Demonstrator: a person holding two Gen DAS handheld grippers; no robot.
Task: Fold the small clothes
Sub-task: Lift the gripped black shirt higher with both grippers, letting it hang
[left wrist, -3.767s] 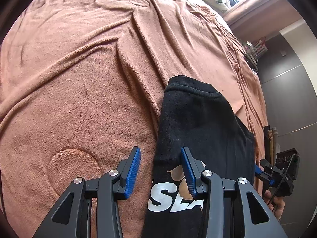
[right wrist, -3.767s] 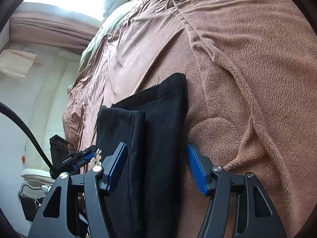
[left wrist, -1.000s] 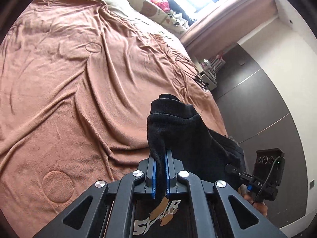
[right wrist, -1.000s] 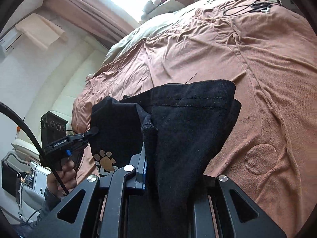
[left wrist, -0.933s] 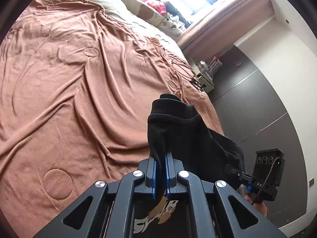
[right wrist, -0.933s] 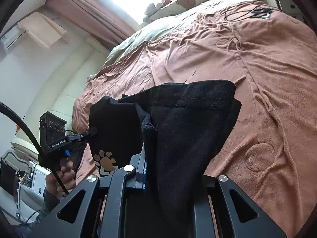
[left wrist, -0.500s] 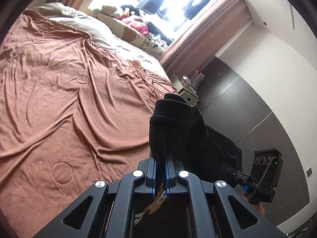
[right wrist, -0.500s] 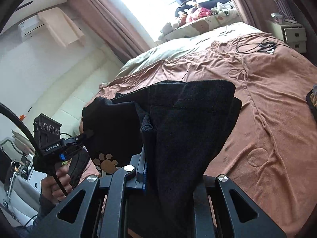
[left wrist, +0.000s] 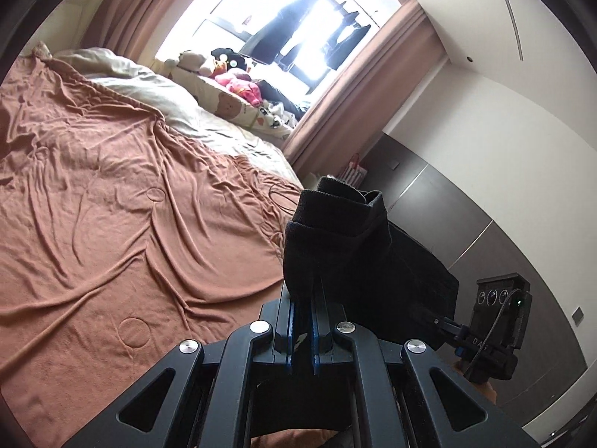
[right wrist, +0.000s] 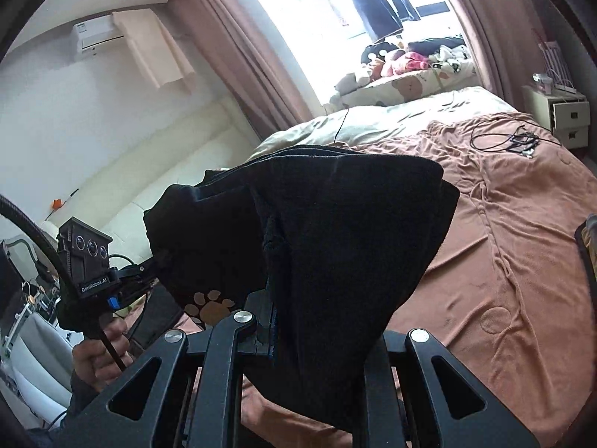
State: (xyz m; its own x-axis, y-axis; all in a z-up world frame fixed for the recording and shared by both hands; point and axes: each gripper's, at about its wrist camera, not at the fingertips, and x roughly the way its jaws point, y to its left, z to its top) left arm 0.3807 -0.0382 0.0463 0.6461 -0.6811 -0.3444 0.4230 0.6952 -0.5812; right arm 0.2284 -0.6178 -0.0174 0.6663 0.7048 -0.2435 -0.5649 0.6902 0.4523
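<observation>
Black garment (left wrist: 347,246) hangs above the brown bedspread (left wrist: 112,224), pinched by both closed tongs (left wrist: 303,321) (right wrist: 274,321).

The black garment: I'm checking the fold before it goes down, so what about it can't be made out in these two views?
- Black garment, left wrist view: lower part hidden behind the left tongs; print nearly all covered.
- Right wrist view: right tongs fingertips buried in the cloth; only a paw print shows, any lettering is hidden.
- Both views: fold neatness unreadable, dark bunched layers merge.
</observation>
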